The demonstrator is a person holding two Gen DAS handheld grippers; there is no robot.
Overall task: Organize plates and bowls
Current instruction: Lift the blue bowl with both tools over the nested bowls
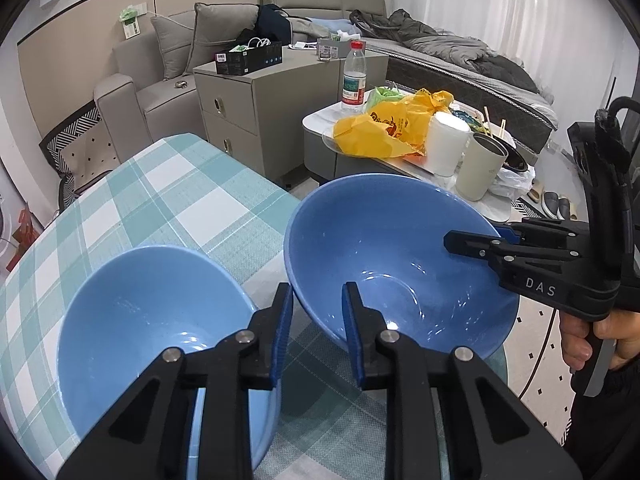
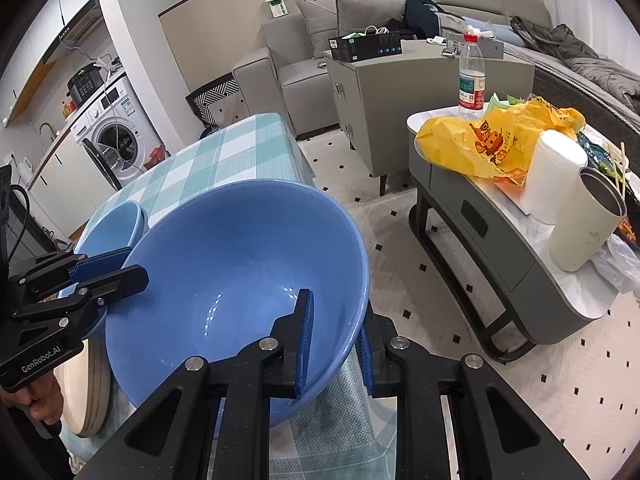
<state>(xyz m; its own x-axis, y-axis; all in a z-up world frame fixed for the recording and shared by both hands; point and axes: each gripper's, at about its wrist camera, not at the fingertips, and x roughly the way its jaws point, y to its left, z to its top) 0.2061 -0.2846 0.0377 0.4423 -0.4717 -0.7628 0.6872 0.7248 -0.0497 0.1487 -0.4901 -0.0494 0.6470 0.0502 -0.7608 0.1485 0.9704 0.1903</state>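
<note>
"DAS" – right tongs (image 1: 472, 245); "GenRobot.AI" – left (image 2: 108, 270).

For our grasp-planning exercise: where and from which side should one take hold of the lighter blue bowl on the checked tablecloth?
Pinch the rim of the lighter blue bowl from above, one claw finger inside, one outside. It sits upright and open, and its wide rounded wall offers no narrower hold.

Blue bowls (image 1: 384, 240), teal-checked tablecloth (image 1: 160, 196)
</note>
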